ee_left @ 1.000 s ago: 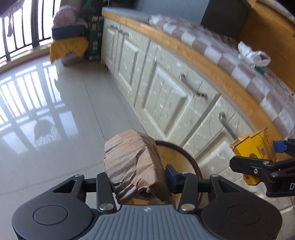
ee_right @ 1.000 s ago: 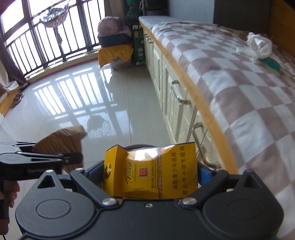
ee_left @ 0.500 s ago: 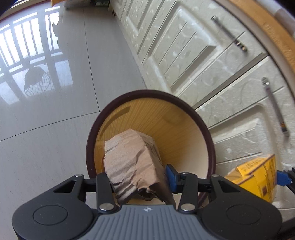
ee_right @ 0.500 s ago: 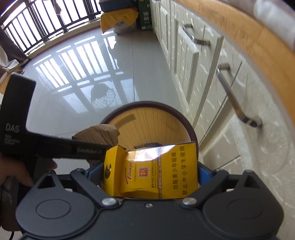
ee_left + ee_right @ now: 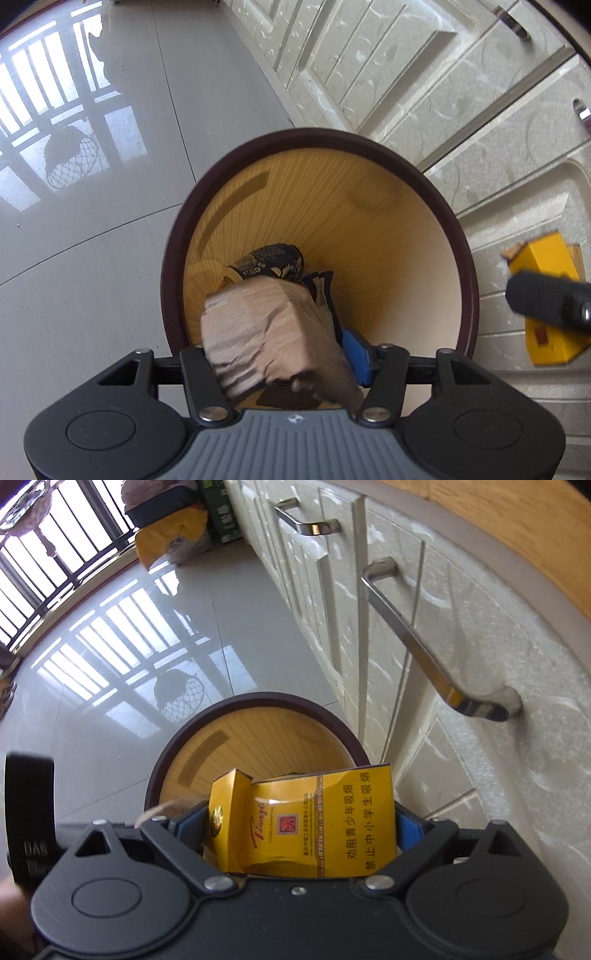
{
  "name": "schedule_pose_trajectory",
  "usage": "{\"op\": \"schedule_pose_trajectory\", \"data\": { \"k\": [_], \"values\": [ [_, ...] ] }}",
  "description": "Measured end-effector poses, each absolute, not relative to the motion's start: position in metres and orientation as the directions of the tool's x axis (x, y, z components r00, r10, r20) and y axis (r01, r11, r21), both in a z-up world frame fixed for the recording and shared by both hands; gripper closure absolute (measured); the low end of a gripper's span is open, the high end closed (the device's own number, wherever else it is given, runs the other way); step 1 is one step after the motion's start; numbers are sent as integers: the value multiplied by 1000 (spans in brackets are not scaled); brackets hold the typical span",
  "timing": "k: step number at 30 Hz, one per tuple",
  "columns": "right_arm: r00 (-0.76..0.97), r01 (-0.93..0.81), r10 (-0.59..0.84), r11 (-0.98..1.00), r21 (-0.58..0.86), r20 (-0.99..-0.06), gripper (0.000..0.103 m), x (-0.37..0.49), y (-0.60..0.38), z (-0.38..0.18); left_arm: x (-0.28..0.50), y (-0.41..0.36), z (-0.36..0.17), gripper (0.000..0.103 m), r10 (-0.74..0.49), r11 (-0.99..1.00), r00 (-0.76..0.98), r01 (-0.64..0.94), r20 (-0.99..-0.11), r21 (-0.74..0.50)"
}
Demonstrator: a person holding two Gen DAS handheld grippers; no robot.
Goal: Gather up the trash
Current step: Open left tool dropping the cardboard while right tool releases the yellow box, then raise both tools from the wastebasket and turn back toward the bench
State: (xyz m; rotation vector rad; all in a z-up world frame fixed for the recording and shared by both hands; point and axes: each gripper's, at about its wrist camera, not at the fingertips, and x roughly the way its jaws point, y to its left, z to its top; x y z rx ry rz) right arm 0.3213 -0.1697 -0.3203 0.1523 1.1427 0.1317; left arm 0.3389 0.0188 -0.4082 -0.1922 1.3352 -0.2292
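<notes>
Left gripper [image 5: 280,354] and right gripper [image 5: 301,830] — fingers clamped, both angled steeply downward.

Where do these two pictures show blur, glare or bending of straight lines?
Left wrist view: the right gripper is smeared by motion, the bin rim sharp. Right wrist view: window glare lies on the floor, and the drawer handle looks bowed by the fisheye.
</notes>
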Motion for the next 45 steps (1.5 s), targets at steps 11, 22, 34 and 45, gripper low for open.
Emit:
{"op": "schedule_pose_trajectory", "data": {
  "k": [11,22,34,45],
  "values": [
    [388,8,209,973,230,-898,5,336,-162,-331,328,13,-398,24,-242,963,225,176,-944,-204],
    [375,0,205,975,221,-904,0,340,-155,-342,320,8,-388,1,-277,946,215,229,-936,-228],
    [350,-93,188,982,165,-918,0,329,-153,-330,310,7,-367,0,-264,954,225,206,-938,-219],
    [363,-127,169,983,131,-917,0,309,-161,-304,294,12,-335,0,-248,959,245,197,-937,-202]
  ]
}}
